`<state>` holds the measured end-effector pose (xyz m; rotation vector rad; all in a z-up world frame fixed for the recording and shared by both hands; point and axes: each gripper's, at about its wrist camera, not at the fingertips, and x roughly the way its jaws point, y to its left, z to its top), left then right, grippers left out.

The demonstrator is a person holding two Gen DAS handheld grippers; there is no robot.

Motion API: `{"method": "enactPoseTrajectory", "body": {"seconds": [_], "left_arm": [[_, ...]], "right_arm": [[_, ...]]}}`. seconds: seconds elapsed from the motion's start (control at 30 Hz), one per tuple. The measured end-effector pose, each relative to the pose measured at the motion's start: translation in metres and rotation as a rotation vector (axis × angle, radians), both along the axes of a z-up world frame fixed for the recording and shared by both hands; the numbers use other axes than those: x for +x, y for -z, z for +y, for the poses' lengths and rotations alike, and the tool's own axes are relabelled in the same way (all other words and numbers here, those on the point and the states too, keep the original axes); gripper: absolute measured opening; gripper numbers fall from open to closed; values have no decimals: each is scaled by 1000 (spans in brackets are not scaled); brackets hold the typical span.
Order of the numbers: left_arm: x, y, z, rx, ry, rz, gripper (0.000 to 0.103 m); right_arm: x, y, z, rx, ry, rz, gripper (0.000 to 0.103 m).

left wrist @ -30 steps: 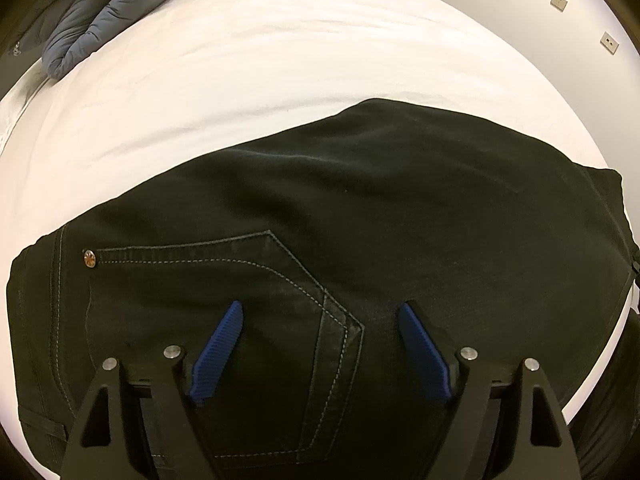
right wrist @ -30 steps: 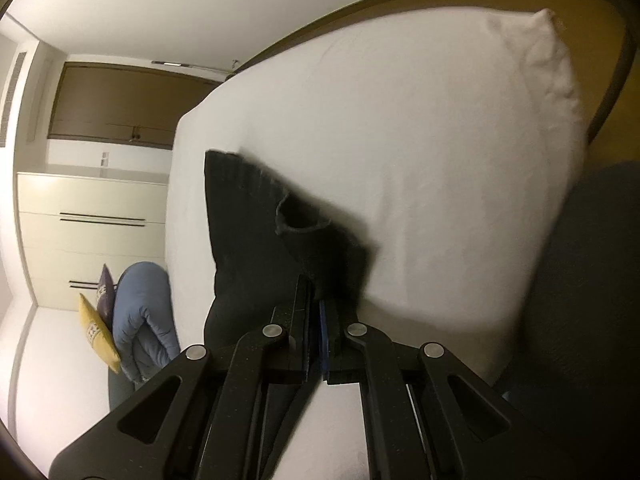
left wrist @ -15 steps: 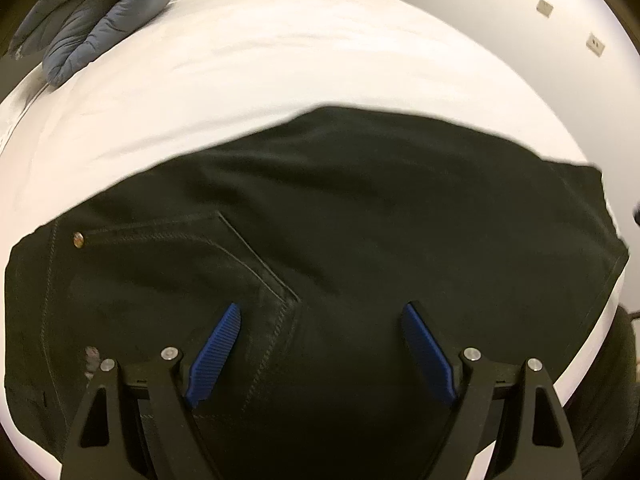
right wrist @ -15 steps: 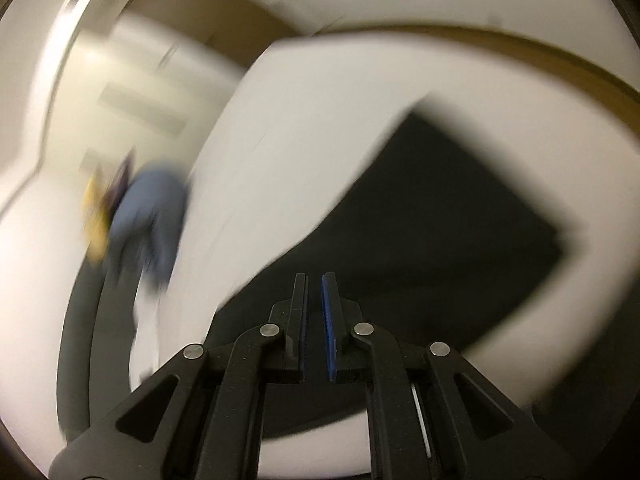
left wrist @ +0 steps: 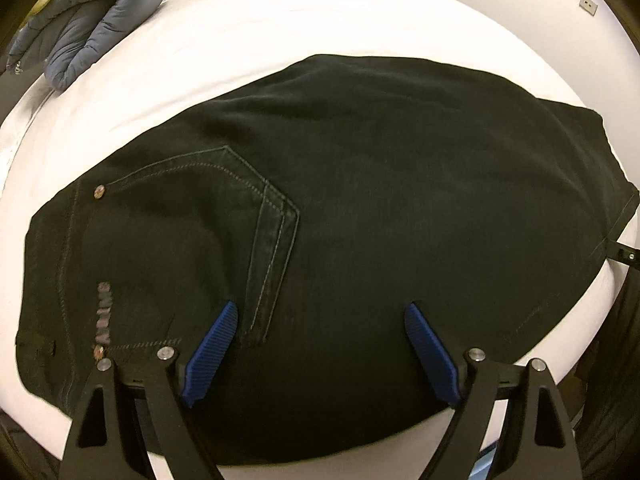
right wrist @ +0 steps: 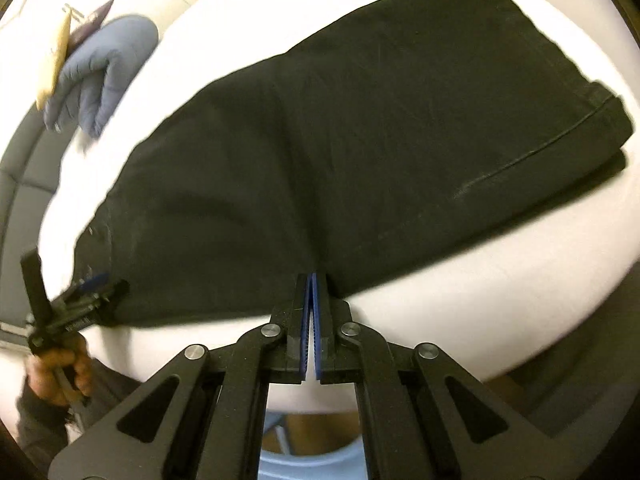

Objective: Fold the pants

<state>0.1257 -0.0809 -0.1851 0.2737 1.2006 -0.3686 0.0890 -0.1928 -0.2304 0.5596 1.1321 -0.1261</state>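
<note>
Black pants (left wrist: 360, 184) lie folded on a white bed (left wrist: 280, 24), back pocket up and waistband at the left. My left gripper (left wrist: 320, 312) hovers open over the near edge by the pocket, holding nothing. In the right wrist view the pants (right wrist: 360, 128) stretch from the waist at lower left to the hems at upper right. My right gripper (right wrist: 311, 280) is shut on the near edge of the pants at mid-length. The left gripper (right wrist: 92, 288) shows at the waist end, in a hand.
A folded grey-blue quilt (left wrist: 88, 20) lies at the bed's far left corner; in the right wrist view (right wrist: 100, 64) a yellow cushion (right wrist: 52, 60) lies beside it. Wall outlets (left wrist: 588, 0) are at the far right. The bed's near edge drops off below both grippers.
The right gripper has swung down from a raised hold to the bed, laying the pants flat. The left gripper stayed open and drew back slightly toward the waist edge.
</note>
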Motion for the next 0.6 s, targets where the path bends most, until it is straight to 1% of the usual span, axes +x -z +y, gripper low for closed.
{"method": "enactPoseTrajectory", "body": {"seconds": [0.03,0.07,0.1,0.17,0.23,0.27,0.33,0.37,0.4,0.43,0.47,0.5,0.53,0.6], "left_arm": [[-3,-1,2,5,-2,4,88],[-6,-1,2,7,-5,5,88],[-9,-1,4,3,-10,5,88],[-18,0,9,-6,-21,0,88],[-23,-3,12,-9,-33,-11,86],[-27,-6,16,-14,-30,-22,86],[-34,-17,13,-31,-11,-64,86],[-35,-24,11,-45,-4,-87,86],[-31,-25,6,-61,-2,-95,86],[-22,-26,4,-81,-9,-96,86],[-17,-26,3,-92,-17,-97,86],[-10,-24,2,-102,-24,-97,86],[14,-21,6,-106,-35,-93,86],[35,-2,8,-101,-72,-61,86]], "right_arm": [[2,-7,1,-10,7,3,0],[10,-18,0,9,4,-48,5],[10,-28,1,34,-9,-103,5],[23,-44,11,82,-63,-196,5],[46,-46,27,144,-144,-249,5],[52,-42,31,162,-159,-244,5],[69,-19,38,189,-168,-190,5],[74,1,36,184,-169,-128,5],[74,22,33,148,-154,-50,4],[63,29,26,196,-138,-107,4],[54,29,21,200,-120,-128,0],[41,28,13,179,-103,-129,0],[25,27,2,170,-76,-143,0],[7,21,-14,156,-18,-139,0]]}}
